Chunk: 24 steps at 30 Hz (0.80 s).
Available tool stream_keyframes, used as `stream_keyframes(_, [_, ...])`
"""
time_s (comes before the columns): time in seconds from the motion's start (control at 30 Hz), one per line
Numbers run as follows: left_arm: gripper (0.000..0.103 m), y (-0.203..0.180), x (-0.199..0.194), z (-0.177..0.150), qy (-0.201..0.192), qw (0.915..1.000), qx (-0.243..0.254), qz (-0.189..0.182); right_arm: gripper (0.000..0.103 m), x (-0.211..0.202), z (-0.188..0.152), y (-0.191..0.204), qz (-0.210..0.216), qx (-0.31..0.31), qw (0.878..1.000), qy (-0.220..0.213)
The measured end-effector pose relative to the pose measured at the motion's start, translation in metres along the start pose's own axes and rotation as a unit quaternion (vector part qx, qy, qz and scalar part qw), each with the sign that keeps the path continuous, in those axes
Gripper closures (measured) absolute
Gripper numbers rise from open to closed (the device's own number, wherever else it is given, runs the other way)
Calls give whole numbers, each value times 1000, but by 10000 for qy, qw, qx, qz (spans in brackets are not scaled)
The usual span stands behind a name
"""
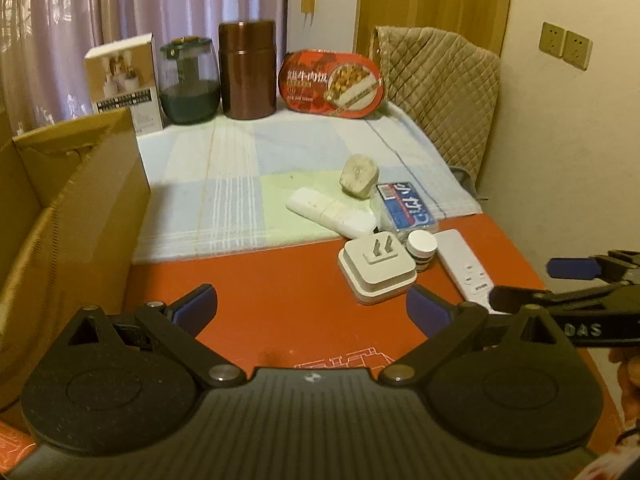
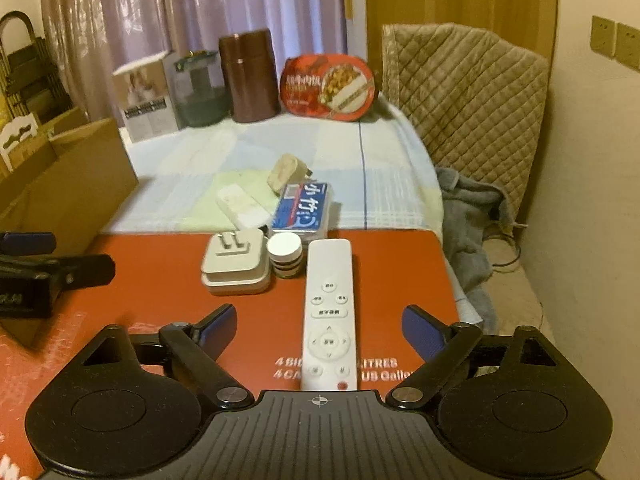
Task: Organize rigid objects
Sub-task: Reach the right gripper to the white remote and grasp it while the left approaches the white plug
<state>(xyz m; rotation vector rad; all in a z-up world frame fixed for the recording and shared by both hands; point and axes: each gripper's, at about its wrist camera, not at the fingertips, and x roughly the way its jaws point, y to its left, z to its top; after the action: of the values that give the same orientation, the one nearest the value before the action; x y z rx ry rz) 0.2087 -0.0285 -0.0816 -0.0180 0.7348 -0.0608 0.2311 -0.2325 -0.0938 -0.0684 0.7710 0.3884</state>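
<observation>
While both grippers sit low in their own views, neither holds anything. Left gripper [image 1: 312, 306]: jaws spread wide, blue pads over bare red surface [image 1: 256, 300], nothing between them. Right gripper [image 2: 318, 330]: jaws well apart, the white remote [image 2: 329, 312] lying lengthwise between the pads with clear gaps either side; no contact seen.

Objects, right wrist view: remote runs from frame centre down to the lower middle, its near end reaching the gripper body. Just left of its far end stands a small round white-capped jar [image 2: 285, 254], touching or nearly touching the white plug adapter [image 2: 236, 262], prongs up. Beyond them, at the seam where the red surface meets the pale checked cloth [image 2: 380, 168], a blue packet [image 2: 302, 210], a second white remote [image 2: 240, 204] and a beige plug [image 2: 286, 174] cluster closely.

Edges and room: cardboard box [image 1: 68, 208] fills the left of the left wrist view, its wall along the red surface's left edge. Open red area lies between box and adapter. The red surface's right edge falls away at right of the right wrist view, toward a grey cloth [image 2: 468, 224]. Far row at upper centre: white carton [image 1: 124, 80], glass jar [image 1: 188, 80], brown canister [image 1: 247, 68], red food tub [image 1: 334, 86]. Padded chair back [image 2: 464, 100] at upper right.
</observation>
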Motion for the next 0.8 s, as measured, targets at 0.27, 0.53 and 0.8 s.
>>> stream_keyframes(0.27, [4,0,36,-2,21,10000,-56,-9,33,55,2,-11,7,46,9999,110])
stream_keyframes(0.53, [4,2,52,0,35,10000,-41,-16,46,76,-4,-9,-73,7,10000,68])
stream_keyframes(0.8, [4,3,62,-5,118,9999,-43,-72,67,83,-4,-6,-197,-193,9996,-11])
